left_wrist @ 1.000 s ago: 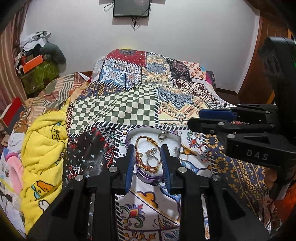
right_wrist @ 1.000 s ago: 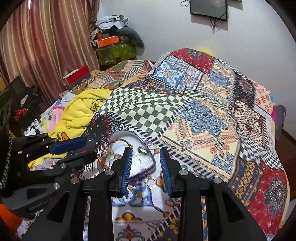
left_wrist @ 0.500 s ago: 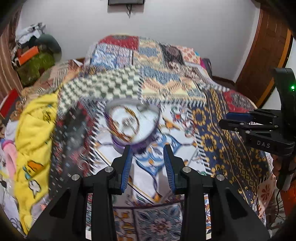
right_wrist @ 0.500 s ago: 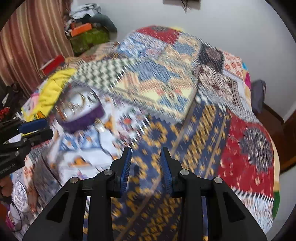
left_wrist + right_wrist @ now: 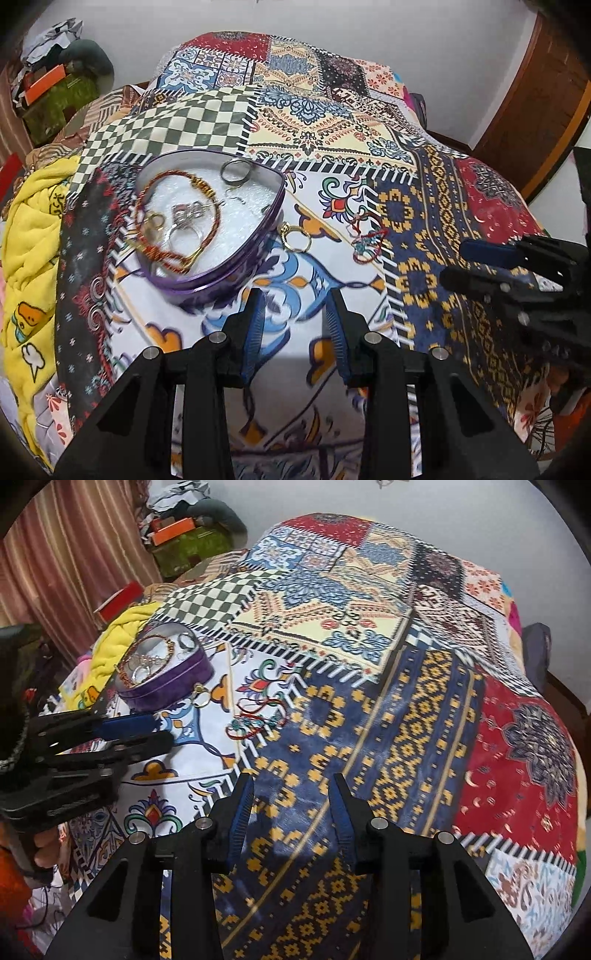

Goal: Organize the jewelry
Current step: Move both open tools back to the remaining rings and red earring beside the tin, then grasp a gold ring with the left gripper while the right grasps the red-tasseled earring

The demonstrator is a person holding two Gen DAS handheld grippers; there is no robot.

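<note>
A patchwork bedspread (image 5: 332,122) fills the whole scene, squares of checks, flowers and blue-and-gold tiling draped over the bed, with a yellow blanket (image 5: 29,229) bunched along its left edge. On the white patterned patch sits a purple tin (image 5: 207,229), lid off, white padding inside, and it is holding the haul: a red and gold twisted bracelet (image 5: 173,218) looped around a cluster of silver rings (image 5: 186,214), plus a larger silver ring (image 5: 236,171) up near the far rim. Two pieces lie loose on the cloth. A gold ring (image 5: 295,238) lies just beside the tin's right wall, and a thin red thread bracelet (image 5: 367,240) lies a little further right, near the edge of the blue-and-gold patch. The left gripper (image 5: 295,325) hovers low over the white patch just in front of the tin, jaws spread, nothing between them. The right gripper (image 5: 291,805) hangs over the blue-and-gold patch, well apart from the tin, jaws likewise spread and empty.
</note>
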